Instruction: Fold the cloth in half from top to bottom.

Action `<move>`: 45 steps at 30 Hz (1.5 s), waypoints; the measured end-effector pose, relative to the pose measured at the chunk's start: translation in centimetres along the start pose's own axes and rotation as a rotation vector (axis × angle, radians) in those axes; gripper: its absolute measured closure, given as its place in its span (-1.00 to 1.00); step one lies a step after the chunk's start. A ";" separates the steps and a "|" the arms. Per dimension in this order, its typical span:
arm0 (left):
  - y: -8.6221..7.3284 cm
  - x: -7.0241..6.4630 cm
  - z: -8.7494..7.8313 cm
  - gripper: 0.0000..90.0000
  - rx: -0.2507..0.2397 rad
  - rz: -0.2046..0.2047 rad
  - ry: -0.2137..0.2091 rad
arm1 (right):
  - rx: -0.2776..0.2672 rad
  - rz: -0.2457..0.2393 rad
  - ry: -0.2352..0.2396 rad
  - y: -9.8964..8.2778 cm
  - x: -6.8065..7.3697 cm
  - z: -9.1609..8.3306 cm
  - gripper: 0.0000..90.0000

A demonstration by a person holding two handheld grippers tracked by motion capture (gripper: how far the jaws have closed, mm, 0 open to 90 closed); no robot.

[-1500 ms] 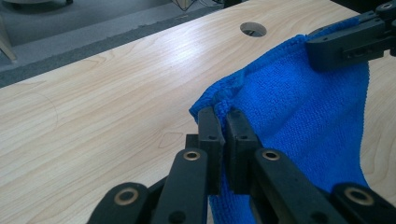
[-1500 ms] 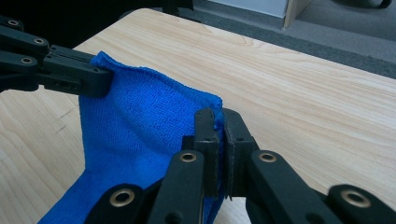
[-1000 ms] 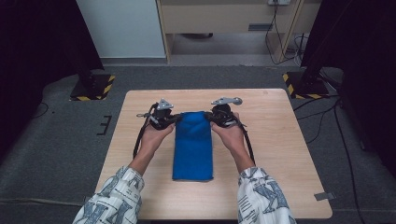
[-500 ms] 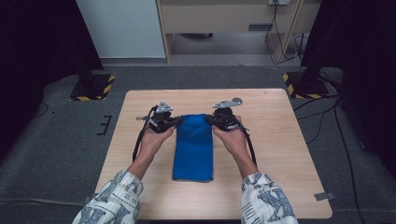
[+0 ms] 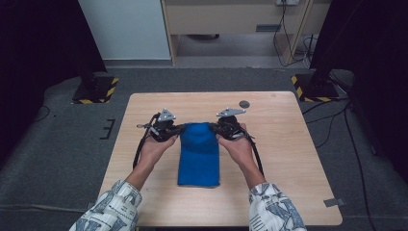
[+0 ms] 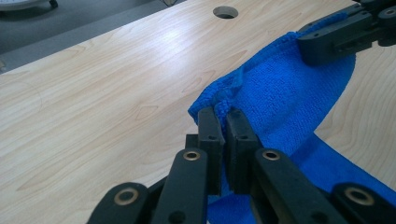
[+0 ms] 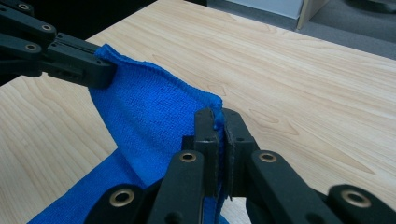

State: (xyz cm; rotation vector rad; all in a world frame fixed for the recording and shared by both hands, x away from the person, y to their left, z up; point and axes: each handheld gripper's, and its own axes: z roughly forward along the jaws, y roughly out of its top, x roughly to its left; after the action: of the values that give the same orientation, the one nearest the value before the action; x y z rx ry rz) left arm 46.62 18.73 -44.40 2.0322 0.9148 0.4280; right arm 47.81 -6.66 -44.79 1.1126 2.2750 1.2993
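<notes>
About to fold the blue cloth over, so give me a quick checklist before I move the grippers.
1. Left gripper clamped on a far corner of the blue cloth: ok.
2. Right gripper clamped on the other far corner: ok.
3. Far edge lifted off the table: ok.
4. Near end lying flat on the table: ok.
5. Near end square to the table edge: cannot tell.
6. Cloth clear of the table's round hole: ok.
</notes>
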 end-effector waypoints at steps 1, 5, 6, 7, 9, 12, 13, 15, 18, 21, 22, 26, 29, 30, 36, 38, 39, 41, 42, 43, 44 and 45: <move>-0.1 0.0 -0.1 0.92 0.003 0.001 0.000 | -0.001 -0.002 0.001 0.0 0.1 0.1 0.93; -0.7 -0.3 -0.2 0.92 0.008 0.002 -0.004 | 0.007 -0.015 0.003 -0.4 0.5 0.0 0.92; -0.8 -0.4 -0.2 0.92 0.006 0.002 -0.008 | 0.006 -0.019 0.003 -0.5 0.5 0.0 0.92; -0.9 -0.6 -0.3 0.92 0.006 0.001 -0.013 | 0.007 -0.014 0.003 -0.7 0.6 -0.1 0.92; -1.2 -0.9 -0.3 0.92 0.008 0.005 -0.020 | 0.003 -0.010 0.003 -1.1 0.7 -0.3 0.92; -1.5 -1.2 -0.5 0.92 0.009 0.003 -0.029 | 0.004 -0.015 0.007 -1.7 1.0 -0.6 0.92; -1.6 -1.4 -0.5 0.91 0.008 0.004 -0.031 | 0.004 -0.012 0.007 -1.9 1.1 -0.7 0.92; -1.8 -1.7 -0.6 0.92 0.008 0.011 -0.038 | 0.003 -0.017 0.010 -2.4 1.2 -1.0 0.92; -2.1 -2.0 -0.9 0.92 0.004 0.015 -0.049 | 0.007 -0.027 0.012 -2.9 1.4 -1.3 0.92; -2.3 -2.2 -1.2 0.92 -0.001 0.015 -0.057 | 0.003 -0.029 0.016 -3.3 1.7 -1.6 0.91; -2.3 -2.3 -1.3 0.92 -0.002 0.014 -0.058 | 0.003 -0.031 0.018 -3.4 1.8 -1.7 0.91; -2.5 -2.3 -1.7 0.92 -0.009 0.016 -0.063 | -0.005 -0.033 0.024 -3.5 2.2 -2.2 0.91; -3.0 -2.5 -2.0 0.92 -0.007 0.020 -0.072 | -0.013 -0.040 0.037 -3.7 2.6 -2.6 0.91; -3.2 -2.6 -2.0 0.92 -0.001 0.021 -0.072 | -0.005 -0.048 0.041 -3.9 2.8 -2.7 0.91; -4.3 -2.9 -1.7 0.92 0.016 0.020 -0.085 | 0.023 -0.072 0.060 -5.6 3.5 -2.5 0.90; -4.6 -3.0 -1.7 0.92 0.020 0.018 -0.089 | 0.028 -0.073 0.064 -6.1 3.7 -2.4 0.90; -4.7 -3.1 -1.6 0.92 0.025 0.022 -0.090 | 0.033 -0.072 0.065 -6.2 3.7 -2.4 0.90; -5.1 -3.2 -1.5 0.92 0.027 0.018 -0.095 | 0.037 -0.070 0.064 -6.5 3.7 -2.3 0.90; -5.2 -3.3 -1.4 0.92 0.030 0.018 -0.098 | 0.035 -0.068 0.064 -6.6 3.6 -2.3 0.90; -5.3 -3.4 -1.4 0.91 0.030 0.017 -0.100 | 0.036 -0.065 0.064 -6.7 3.6 -2.4 0.90; -5.3 -3.4 -1.4 0.91 0.031 0.017 -0.101 | 0.037 -0.070 0.064 -6.8 3.6 -2.4 0.90; -5.4 -3.5 -1.4 0.91 0.032 0.017 -0.104 | 0.037 -0.066 0.065 -6.9 3.6 -2.4 0.90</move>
State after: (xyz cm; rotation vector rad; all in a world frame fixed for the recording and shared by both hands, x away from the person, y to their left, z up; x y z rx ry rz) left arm 41.02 19.02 -47.86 2.0730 0.8465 0.3161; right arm 40.77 -7.46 -48.72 1.0126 2.3711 1.2910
